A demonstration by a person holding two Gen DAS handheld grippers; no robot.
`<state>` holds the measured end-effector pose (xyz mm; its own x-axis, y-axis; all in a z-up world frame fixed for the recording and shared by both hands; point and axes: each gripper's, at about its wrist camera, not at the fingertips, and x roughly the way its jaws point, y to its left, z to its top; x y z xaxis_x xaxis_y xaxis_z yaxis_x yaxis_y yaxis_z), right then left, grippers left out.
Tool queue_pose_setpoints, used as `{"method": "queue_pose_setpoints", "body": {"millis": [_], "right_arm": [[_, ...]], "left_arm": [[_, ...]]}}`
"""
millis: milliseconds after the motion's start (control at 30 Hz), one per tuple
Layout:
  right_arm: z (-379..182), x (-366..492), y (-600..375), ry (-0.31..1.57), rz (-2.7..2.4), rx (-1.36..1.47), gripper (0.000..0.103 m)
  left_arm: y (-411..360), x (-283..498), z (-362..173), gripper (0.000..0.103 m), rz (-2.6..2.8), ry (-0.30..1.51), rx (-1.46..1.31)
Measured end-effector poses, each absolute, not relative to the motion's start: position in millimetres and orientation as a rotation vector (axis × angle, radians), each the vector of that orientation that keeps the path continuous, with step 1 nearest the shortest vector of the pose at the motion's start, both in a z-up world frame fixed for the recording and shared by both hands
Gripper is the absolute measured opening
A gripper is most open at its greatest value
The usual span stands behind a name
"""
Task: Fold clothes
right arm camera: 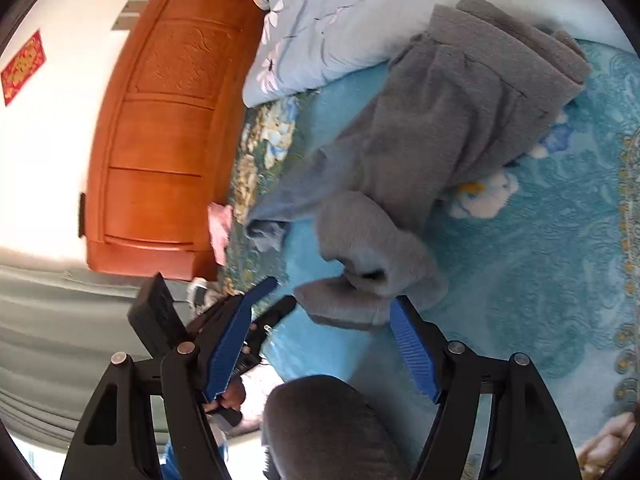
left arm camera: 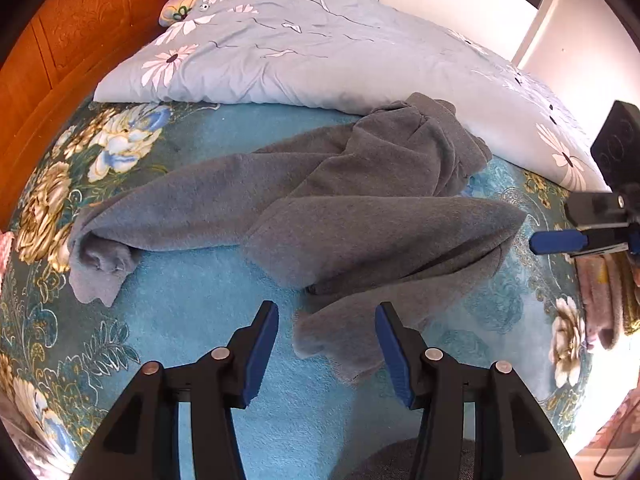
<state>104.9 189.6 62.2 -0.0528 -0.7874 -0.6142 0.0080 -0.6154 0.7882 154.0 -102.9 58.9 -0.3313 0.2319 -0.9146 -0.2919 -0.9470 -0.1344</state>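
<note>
Grey garment [left arm camera: 360, 208], rumpled, spread on teal floral bedspread [left arm camera: 192, 320], far end against pale quilt [left arm camera: 304, 40]; right view alone shows wooden headboard [right arm camera: 160, 140], red wall hanging [right arm camera: 22, 66]; left tongs [left arm camera: 326, 344] wide open, empty, low over a near cuff; right tongs [right arm camera: 324, 344] wide open, empty, tilted.

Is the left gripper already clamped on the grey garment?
No. The left gripper is open, its jaws apart around a cuff of the grey garment.
</note>
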Motion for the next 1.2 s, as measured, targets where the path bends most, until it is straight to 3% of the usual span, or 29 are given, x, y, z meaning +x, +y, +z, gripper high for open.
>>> {"method": "queue_pose_setpoints", "body": {"millis": [300, 367, 533, 833, 967, 1000, 1200], "right_arm": [[58, 123, 222, -0.739, -1.972, 1.646, 0.073], [47, 124, 227, -0.787, -1.976, 1.668, 0.073], [33, 131, 230, -0.857, -1.954, 1.695, 0.073], [48, 144, 232, -0.823, -2.000, 1.673, 0.073], [53, 150, 234, -0.827, -2.006, 1.660, 0.073], [54, 151, 235, -0.830, -2.007, 1.658, 0.073], [62, 162, 239, -0.846, -2.014, 1.631, 0.073]], "left_arm": [[-115, 150, 44, 0.055, 2.230, -0.136, -1.651], [-107, 147, 44, 0.056, 2.166, -0.173, -1.647], [-76, 135, 34, 0.059, 2.074, -0.063, -1.684], [-62, 132, 30, 0.056, 2.043, -0.133, -1.714], [-64, 135, 32, 0.020, 2.064, -0.143, -1.718], [-64, 137, 32, 0.015, 2.061, -0.144, -1.713], [-117, 150, 67, 0.012, 2.271, -0.249, -1.582]]}}
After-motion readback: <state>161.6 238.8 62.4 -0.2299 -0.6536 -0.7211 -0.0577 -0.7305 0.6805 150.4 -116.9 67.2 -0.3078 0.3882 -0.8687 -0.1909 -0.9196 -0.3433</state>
